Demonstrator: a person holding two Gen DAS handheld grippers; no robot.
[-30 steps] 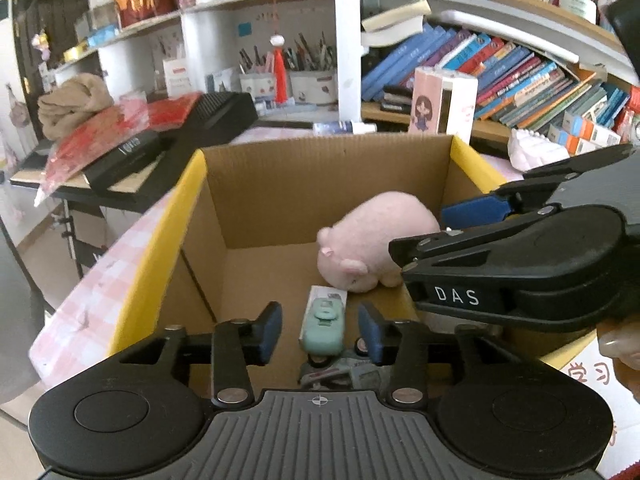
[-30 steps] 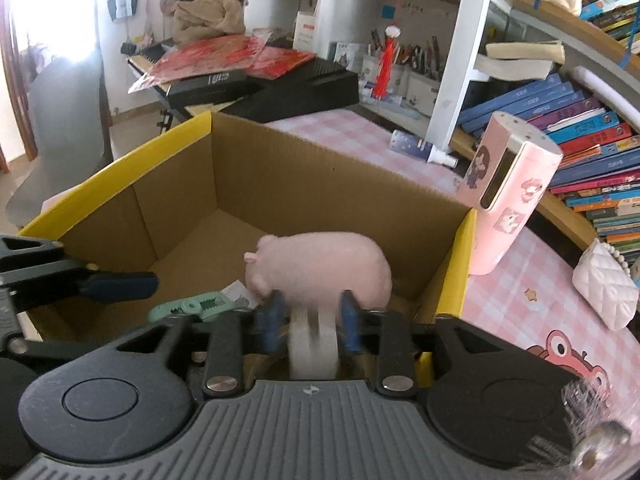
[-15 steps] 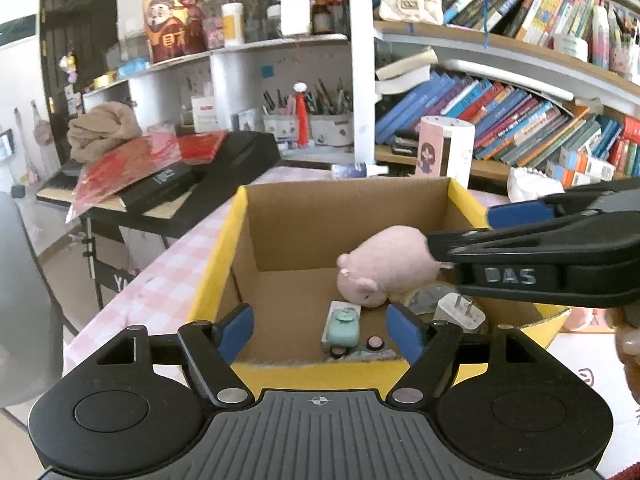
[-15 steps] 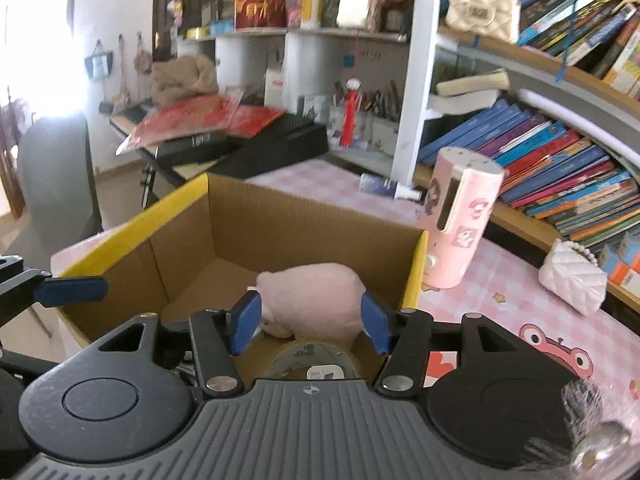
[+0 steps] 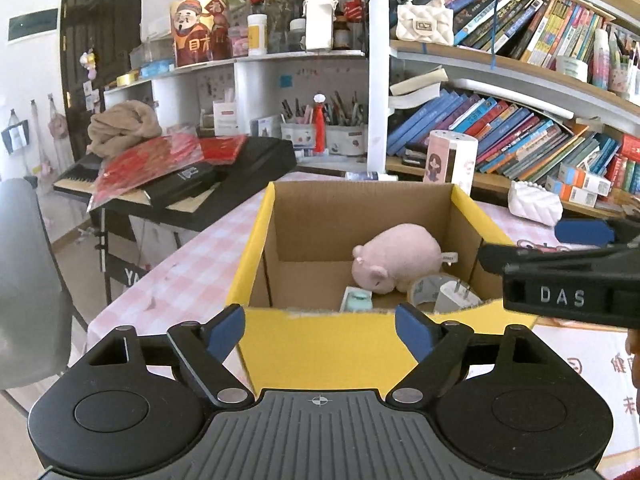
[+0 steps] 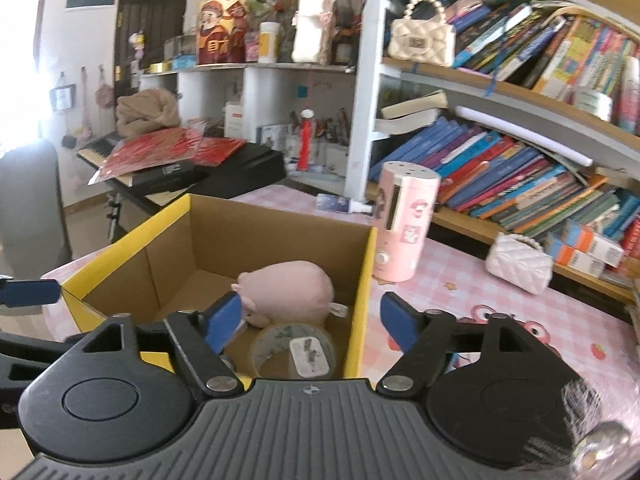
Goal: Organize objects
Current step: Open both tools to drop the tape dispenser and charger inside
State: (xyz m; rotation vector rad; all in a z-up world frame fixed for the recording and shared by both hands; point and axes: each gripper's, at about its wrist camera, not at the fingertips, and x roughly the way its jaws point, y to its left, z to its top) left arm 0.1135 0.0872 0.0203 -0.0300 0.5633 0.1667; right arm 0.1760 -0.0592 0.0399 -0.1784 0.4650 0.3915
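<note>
"das" in raised letters — on the right tongs' (image 5: 576, 276) black side.

Open yellow-sided cardboard box (image 5: 320, 344) on pink checked counter (image 5: 192, 276). Inside: pink plush pig (image 5: 396, 258) on its side at the back, clear tape roll (image 5: 424, 286) with white plug (image 5: 454, 298) in it, mint green item (image 5: 358, 300) beside.

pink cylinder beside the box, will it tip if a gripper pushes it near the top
Probably. The pink cylinder stands upright, tall against its base, so a high push would likely topple it. Its round side suggests it would then roll on the checked tablecloth. The smooth shell may be slippery.
</note>
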